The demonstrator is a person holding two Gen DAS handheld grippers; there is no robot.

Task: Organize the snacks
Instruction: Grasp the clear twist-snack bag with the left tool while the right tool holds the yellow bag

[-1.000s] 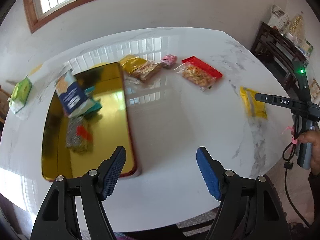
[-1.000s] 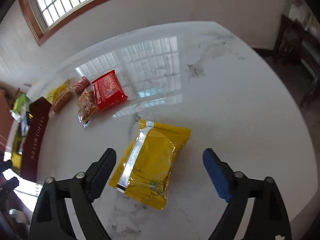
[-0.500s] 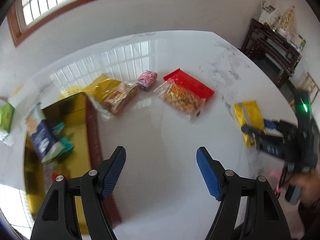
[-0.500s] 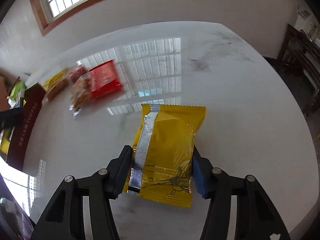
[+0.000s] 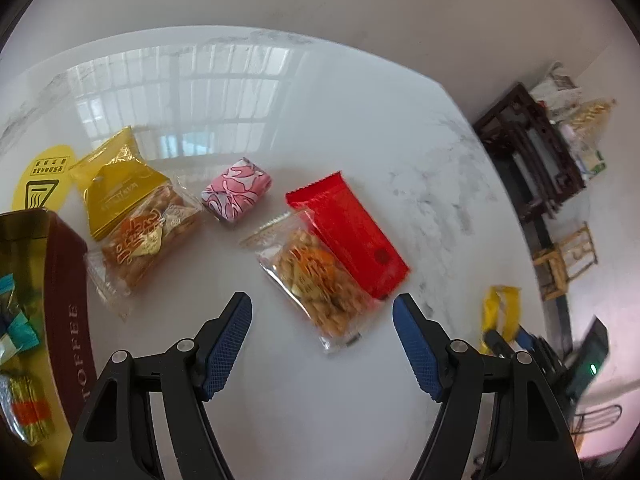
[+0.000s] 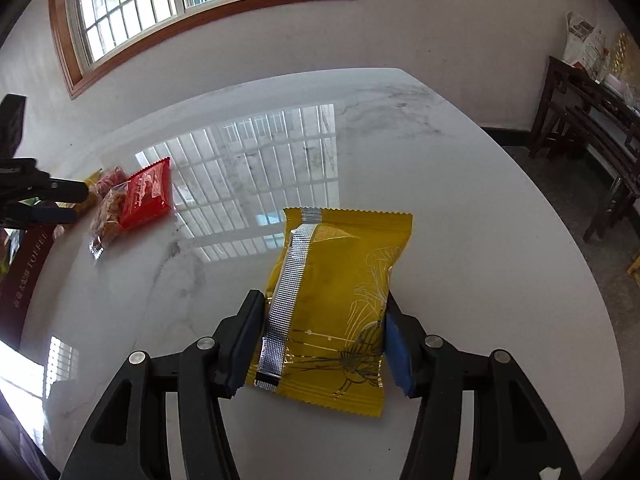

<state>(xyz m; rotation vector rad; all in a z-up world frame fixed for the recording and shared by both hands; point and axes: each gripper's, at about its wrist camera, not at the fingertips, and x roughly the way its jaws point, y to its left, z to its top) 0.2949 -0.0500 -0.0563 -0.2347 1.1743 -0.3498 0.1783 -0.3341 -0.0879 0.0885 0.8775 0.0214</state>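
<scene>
The right tongs (image 6: 320, 344) grip the yellow packet (image 6: 336, 300) above the bench (image 6: 480, 240); the left tongs (image 5: 322, 344) hang open near the clear nut packet (image 5: 316, 276). Next, carrying the yellow packet left to the tin (image 5: 68, 280) seems likely

Two clear nut packets (image 5: 316, 276), two yellow packets (image 6: 332, 308), one red packet (image 5: 352, 236).

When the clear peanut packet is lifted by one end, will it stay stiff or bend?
The clear peanut packet probably bends and sags, since loose pieces fill thin film. Its glossy wrapper may slip between the open left gripper fingers.
</scene>
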